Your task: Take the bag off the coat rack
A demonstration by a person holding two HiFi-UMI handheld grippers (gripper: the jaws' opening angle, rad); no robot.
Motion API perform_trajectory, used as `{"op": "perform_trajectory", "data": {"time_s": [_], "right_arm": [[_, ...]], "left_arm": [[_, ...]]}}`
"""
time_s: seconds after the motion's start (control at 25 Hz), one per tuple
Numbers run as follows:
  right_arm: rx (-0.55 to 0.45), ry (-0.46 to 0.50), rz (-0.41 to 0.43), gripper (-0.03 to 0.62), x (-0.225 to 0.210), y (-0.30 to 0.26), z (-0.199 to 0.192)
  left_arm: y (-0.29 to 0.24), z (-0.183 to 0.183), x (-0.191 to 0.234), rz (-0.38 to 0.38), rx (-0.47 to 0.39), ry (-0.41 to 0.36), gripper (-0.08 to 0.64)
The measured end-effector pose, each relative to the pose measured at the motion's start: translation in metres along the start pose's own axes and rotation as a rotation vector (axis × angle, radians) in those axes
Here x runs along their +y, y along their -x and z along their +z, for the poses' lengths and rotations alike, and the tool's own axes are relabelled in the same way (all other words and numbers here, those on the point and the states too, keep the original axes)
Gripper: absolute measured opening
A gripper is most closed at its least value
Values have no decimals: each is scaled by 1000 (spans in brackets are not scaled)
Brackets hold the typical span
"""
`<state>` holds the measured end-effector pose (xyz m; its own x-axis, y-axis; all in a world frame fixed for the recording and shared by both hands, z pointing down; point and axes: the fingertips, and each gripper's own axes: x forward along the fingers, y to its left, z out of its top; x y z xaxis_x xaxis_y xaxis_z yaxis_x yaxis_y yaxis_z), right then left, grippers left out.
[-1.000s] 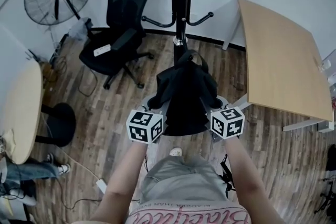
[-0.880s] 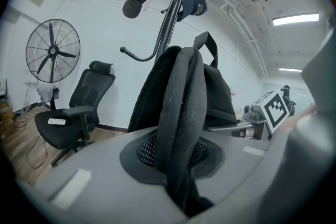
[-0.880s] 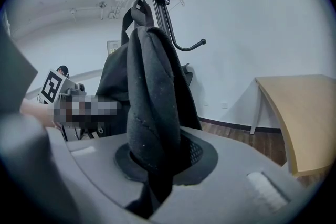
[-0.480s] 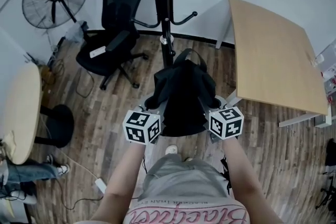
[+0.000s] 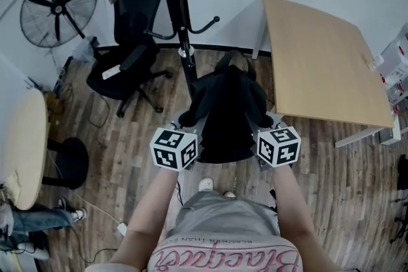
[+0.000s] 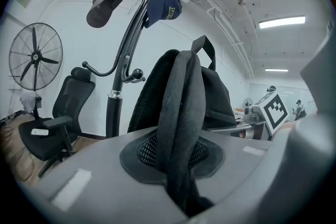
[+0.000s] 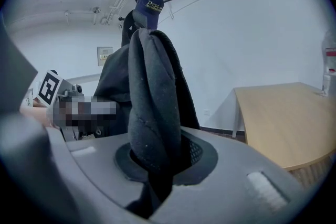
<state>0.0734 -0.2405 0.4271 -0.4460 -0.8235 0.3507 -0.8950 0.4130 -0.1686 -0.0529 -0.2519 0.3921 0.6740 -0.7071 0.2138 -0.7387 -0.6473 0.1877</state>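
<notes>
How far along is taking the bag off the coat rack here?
Done: the bag hangs clear of the coat rack, its top handle on no hook. In hand: the left gripper and the right gripper are each shut on a shoulder strap, holding the bag up between them beside the pole. Left: only to carry it away or set it down.
</notes>
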Motion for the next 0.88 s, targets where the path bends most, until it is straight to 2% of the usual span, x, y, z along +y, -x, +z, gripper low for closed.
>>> {"op": "perform_trajectory", "data": {"time_s": [0.32,0.88], "right_arm": [[-51,29,-84,44,-29,20,29],[-189,75,-185,40,-61,55,100]], "left_arm": [[-25,32,-25,-61,-39,-41,77],[-58,110,-57,-153,-163,-146,77]]}}
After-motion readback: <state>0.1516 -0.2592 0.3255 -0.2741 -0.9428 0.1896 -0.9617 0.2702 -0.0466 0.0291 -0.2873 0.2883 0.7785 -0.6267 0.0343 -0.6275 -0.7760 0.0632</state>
